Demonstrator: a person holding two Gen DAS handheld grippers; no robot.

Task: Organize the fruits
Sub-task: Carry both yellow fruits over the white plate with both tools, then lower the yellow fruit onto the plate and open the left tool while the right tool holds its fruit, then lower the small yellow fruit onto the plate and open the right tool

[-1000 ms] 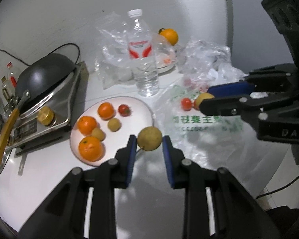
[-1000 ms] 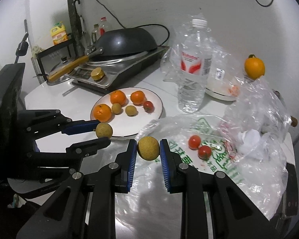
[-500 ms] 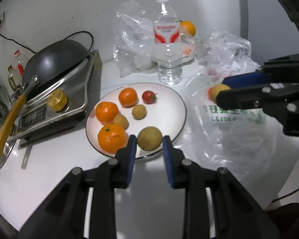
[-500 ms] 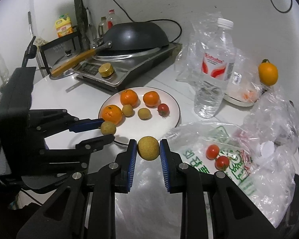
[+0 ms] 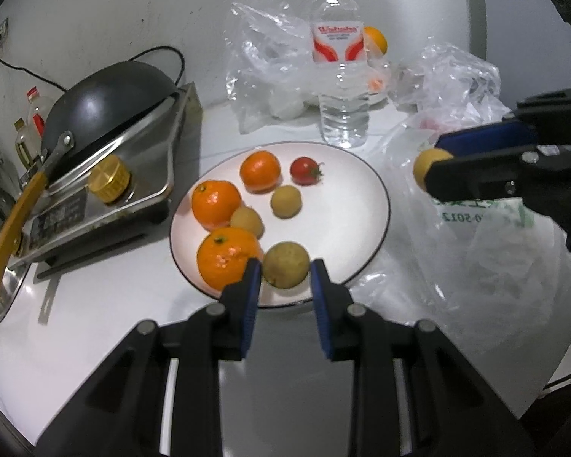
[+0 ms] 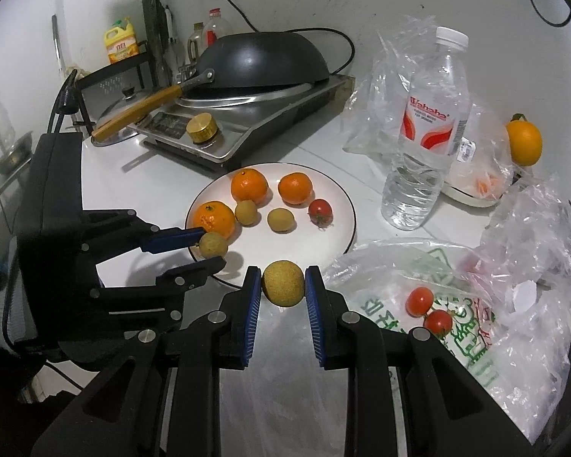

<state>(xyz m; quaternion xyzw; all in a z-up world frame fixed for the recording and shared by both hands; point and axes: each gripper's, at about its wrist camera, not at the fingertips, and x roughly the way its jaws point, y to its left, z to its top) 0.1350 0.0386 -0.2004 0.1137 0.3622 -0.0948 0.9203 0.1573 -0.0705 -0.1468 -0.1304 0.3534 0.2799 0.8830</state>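
A white plate (image 5: 356, 228) (image 6: 335, 236) holds three oranges, two small brown fruits and a cherry tomato (image 5: 304, 170). My left gripper (image 5: 285, 270) has its jaws slightly apart around a brown fruit (image 5: 286, 269) that rests on the plate's near rim, next to an orange (image 5: 224, 257). In the right wrist view that fruit (image 6: 212, 244) sits between the left fingers at the plate's left edge. My right gripper (image 6: 283, 283) is shut on another brown fruit (image 6: 283, 283) and holds it above the plate's near edge.
A plastic bag (image 6: 418, 278) to the right holds two cherry tomatoes (image 6: 419, 301). A water bottle (image 6: 426, 133) stands behind the plate. A cooker with a wok (image 6: 259, 64) is at back left. An orange (image 6: 523, 143) sits at far right.
My left gripper carried its brown fruit over the plate and lowered it onto the near rim, and its jaws opened a little. My right gripper moved left toward the plate with its fruit.
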